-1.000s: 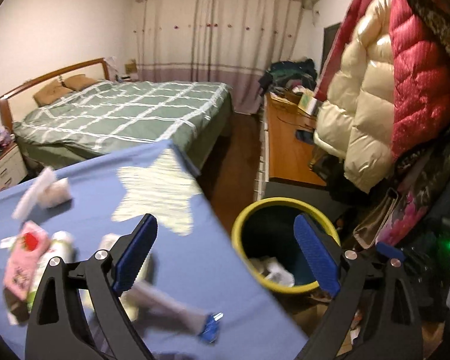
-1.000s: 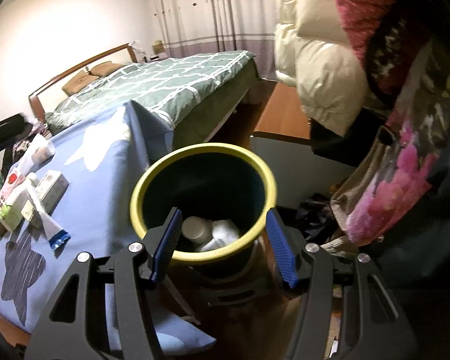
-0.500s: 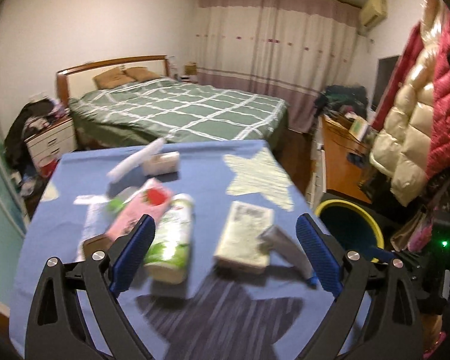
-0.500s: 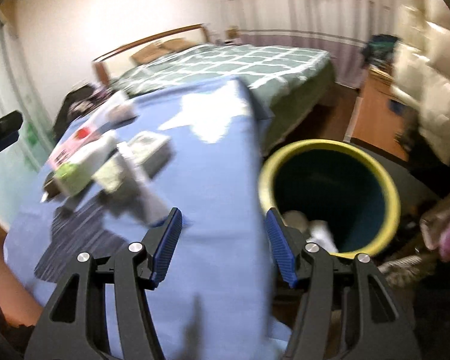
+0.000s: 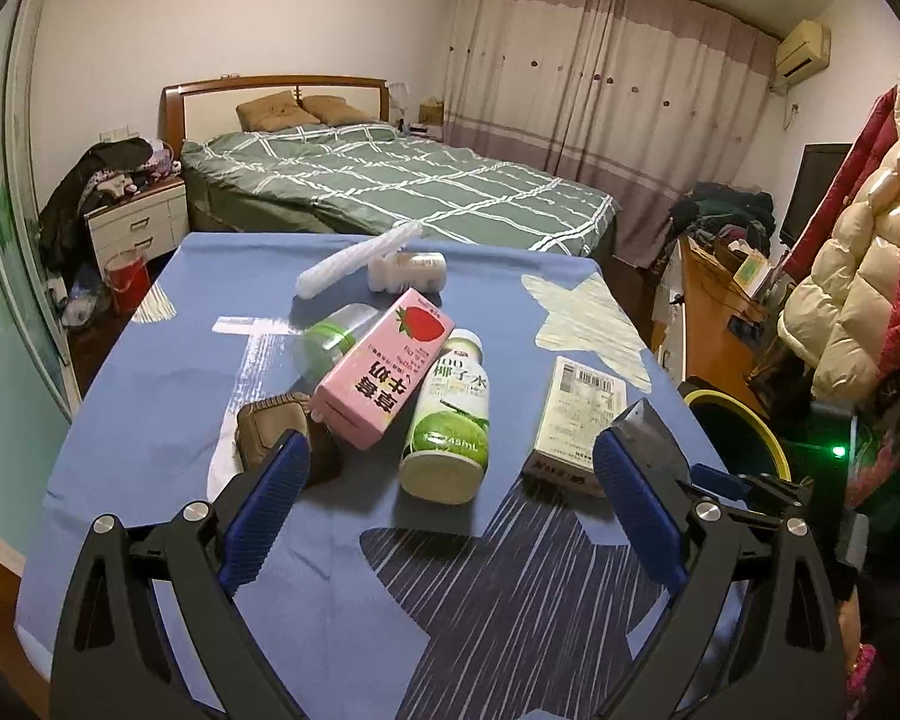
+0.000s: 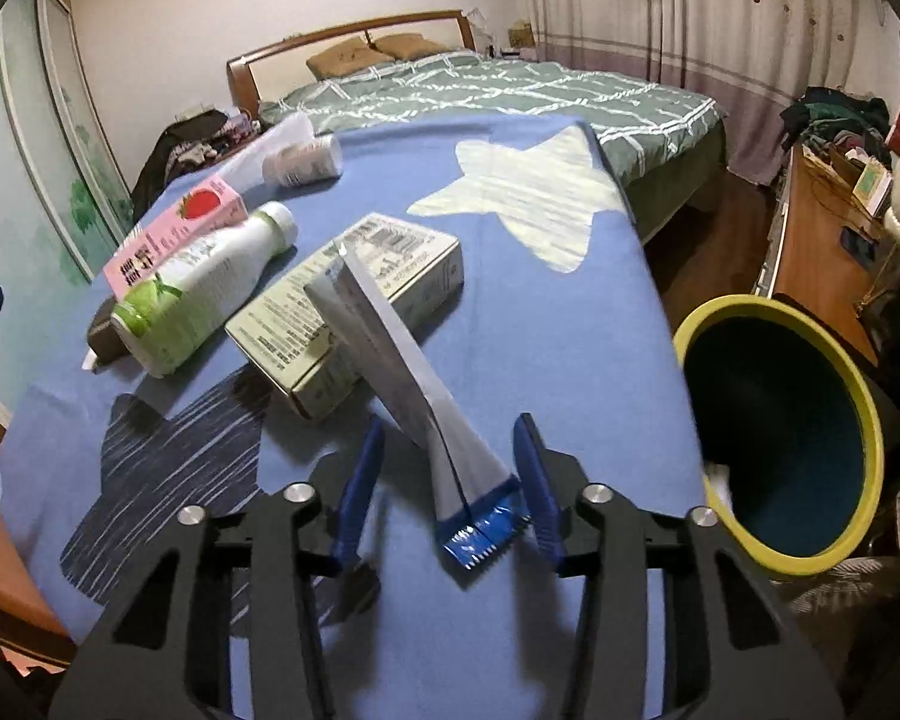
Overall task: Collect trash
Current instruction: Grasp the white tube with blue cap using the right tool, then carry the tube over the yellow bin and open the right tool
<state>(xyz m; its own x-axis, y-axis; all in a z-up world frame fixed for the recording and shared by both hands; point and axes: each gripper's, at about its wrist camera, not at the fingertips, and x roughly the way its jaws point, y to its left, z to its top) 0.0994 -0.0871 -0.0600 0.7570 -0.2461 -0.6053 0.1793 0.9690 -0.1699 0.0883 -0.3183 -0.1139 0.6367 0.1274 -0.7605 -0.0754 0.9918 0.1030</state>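
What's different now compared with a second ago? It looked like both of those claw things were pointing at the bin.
Both swung away from the yellow-rimmed bin toward the table. The right gripper now straddles the blue-ended tube, jaws open, not clamped. The left gripper faces the coconut drink bottle and strawberry milk carton, open and empty. The trash itself hasn't visibly moved.

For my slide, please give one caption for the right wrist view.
Open right gripper straddles a grey tube leaning on a box, beside the yellow-rimmed bin.
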